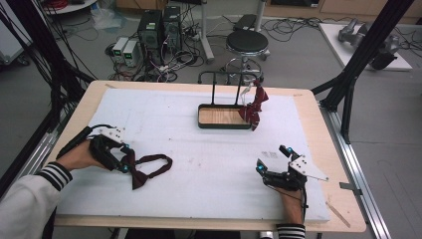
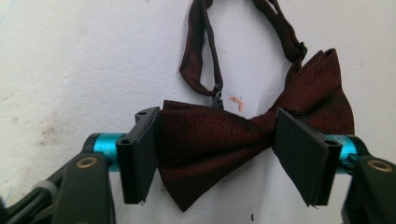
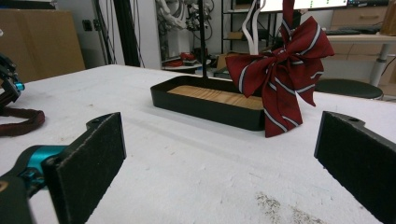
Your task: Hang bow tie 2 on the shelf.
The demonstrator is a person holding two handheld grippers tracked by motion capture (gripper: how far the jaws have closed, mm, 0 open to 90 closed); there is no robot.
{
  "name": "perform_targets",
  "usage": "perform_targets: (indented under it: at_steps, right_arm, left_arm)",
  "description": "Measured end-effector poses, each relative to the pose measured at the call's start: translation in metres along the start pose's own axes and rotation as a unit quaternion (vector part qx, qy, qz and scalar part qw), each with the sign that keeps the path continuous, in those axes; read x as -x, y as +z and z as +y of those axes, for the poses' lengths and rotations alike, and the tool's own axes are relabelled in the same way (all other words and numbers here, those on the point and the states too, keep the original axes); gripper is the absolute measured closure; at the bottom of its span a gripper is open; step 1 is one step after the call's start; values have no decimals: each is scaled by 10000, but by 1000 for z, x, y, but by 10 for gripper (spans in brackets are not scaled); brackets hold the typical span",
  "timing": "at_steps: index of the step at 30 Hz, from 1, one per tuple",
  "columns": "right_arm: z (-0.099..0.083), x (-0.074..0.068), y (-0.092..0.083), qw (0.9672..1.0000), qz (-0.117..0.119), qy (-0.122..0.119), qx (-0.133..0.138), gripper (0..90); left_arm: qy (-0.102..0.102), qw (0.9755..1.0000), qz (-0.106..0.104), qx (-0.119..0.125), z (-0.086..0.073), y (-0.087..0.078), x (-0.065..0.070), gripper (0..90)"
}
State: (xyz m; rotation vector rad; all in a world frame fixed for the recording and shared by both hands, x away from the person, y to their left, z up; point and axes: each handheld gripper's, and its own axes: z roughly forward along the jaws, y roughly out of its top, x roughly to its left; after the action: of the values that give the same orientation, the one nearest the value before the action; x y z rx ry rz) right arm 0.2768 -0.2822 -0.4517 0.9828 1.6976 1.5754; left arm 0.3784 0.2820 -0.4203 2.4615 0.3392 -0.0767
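Dark red bow tie (image 2: 219,154) between the left gripper (image 1: 124,159) jaws, which straddle it without pinching.
Right gripper (image 1: 272,160) spread wide, empty, facing the striped bow (image 3: 280,70) ahead.

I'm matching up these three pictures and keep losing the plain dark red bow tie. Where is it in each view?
High view: the bow tie lies lower left on the white pad, at the left gripper.
Left gripper view: centre, its bow between the jaws.
Right gripper view: its strap at the far left edge.
Shared landmark: the white pad.
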Motion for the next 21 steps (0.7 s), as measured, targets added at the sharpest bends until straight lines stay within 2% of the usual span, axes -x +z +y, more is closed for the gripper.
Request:
perform_targets:
  at_steps: [4,9,11,13,16,21]
  right_arm:
    - [0,0,0,10000,4,1,-3,11]
    - [0,0,0,10000,-6,18,-10,11]
    - [0,0,0,10000,3,4,-5,11]
    - [0,0,0,10000,-1,-2,-1,11]
    - [0,0,0,10000,-1,1,-5,11]
    - [0,-1,0,10000,-8,-5,-16,11]
  left_arm:
    - [-90,10000,27,12,-1,-2,-1,418]
    - [-199,9998,-101,-4,-2,-2,-2,503]
    - [-253,9996,-129,-24,-3,-3,-1,564]
    - [-296,9995,-135,-39,-3,-5,0,666]
    - [-317,9995,-48,-67,-4,-7,1,752]
    - [-342,9994,-38,25,-6,-8,2,781]
